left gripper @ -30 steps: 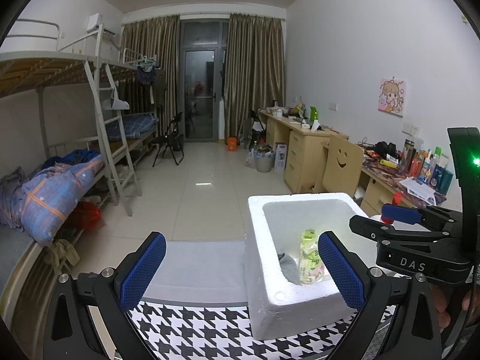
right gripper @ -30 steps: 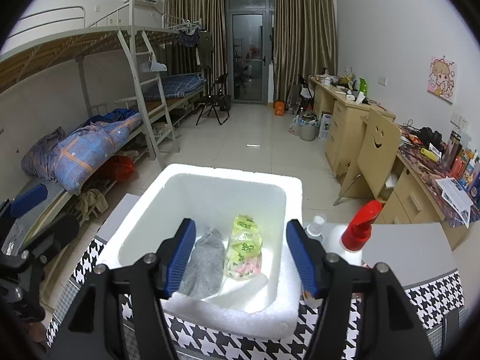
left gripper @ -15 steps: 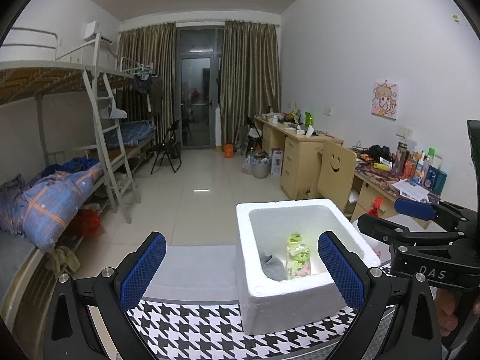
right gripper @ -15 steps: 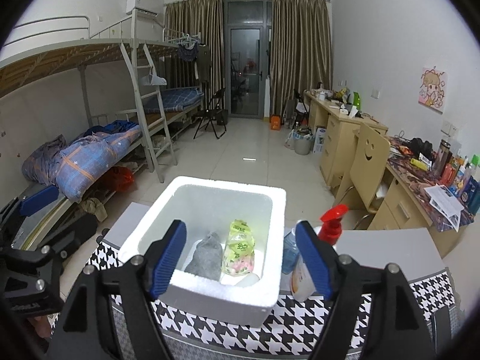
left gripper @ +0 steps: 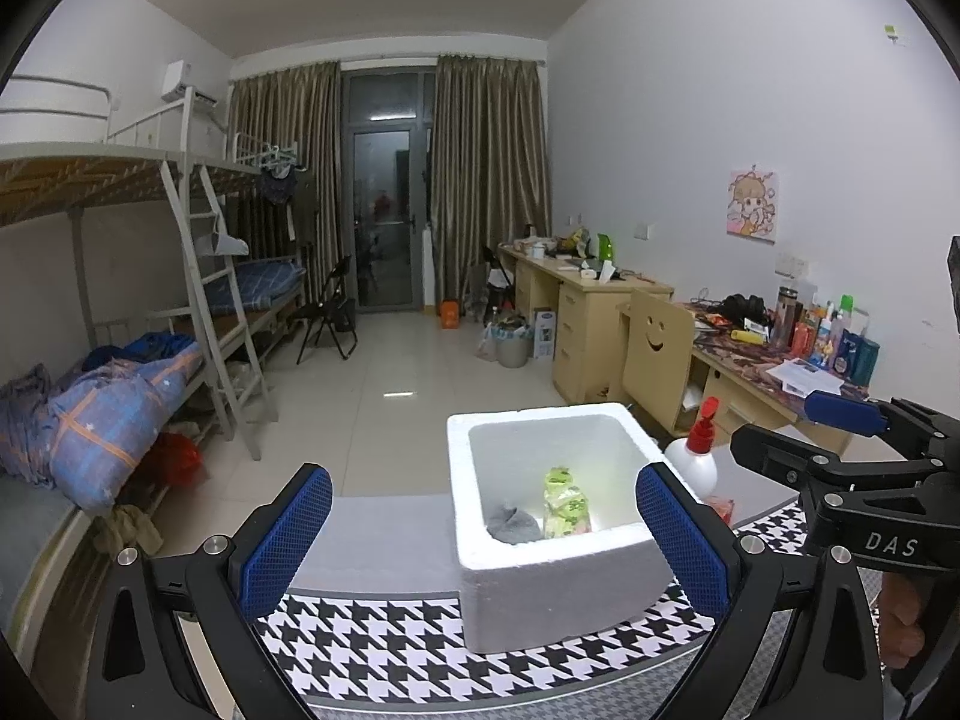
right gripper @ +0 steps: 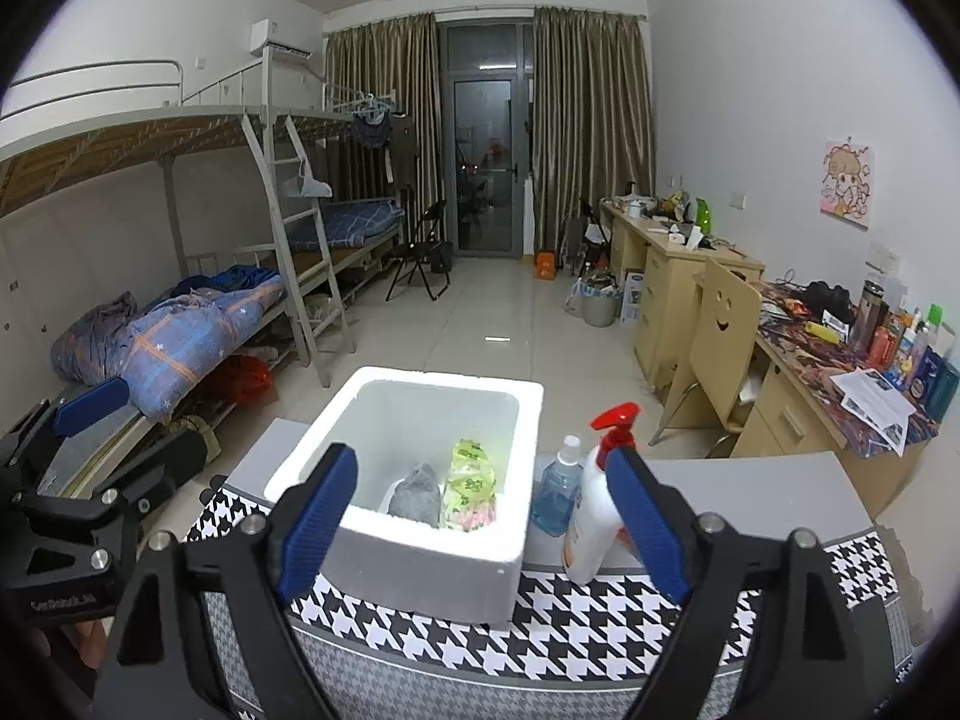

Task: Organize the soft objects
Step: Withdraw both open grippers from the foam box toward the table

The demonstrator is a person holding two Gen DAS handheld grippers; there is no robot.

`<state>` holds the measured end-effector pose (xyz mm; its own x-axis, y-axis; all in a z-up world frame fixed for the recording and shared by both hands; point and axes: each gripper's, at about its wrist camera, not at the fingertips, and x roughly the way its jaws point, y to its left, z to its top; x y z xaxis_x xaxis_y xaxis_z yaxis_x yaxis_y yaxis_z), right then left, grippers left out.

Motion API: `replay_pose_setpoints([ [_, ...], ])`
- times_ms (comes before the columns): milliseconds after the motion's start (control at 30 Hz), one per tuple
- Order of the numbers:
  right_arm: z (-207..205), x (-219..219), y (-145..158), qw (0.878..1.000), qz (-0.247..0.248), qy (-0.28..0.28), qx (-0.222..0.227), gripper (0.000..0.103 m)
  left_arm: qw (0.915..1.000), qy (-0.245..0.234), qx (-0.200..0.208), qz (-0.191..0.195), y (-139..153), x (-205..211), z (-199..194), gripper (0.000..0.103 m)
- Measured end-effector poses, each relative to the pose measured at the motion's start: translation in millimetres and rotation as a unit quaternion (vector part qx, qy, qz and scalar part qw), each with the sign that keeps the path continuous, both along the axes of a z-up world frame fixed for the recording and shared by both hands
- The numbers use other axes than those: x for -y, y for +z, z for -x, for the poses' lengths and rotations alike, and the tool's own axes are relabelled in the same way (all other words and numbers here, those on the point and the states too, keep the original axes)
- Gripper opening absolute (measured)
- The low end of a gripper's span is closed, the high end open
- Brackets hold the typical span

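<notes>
Left gripper (left gripper: 483,531): jaws wide apart, empty. Right gripper (right gripper: 483,516): jaws just widened, empty (foam box (right gripper: 336,456) holds gray cloth (right gripper: 415,495), green packet (right gripper: 471,489)).

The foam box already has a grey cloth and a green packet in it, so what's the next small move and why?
Probably draw both grippers clear and look for another soft item. The foam box holds the grey cloth and green packet; right gripper and left gripper are empty, and only bottles stand beside it.
</notes>
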<state>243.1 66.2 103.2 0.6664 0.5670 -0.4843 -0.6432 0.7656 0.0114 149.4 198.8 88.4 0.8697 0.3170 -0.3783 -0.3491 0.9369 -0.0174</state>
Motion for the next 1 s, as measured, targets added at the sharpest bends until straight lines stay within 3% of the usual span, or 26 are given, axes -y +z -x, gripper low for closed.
replay_pose_setpoints([
  [1000,61,73,13,0.999,-0.026,-0.007,0.041,0.089,0.9987,-0.039,0.031,-0.007,13,61,51,0.102],
])
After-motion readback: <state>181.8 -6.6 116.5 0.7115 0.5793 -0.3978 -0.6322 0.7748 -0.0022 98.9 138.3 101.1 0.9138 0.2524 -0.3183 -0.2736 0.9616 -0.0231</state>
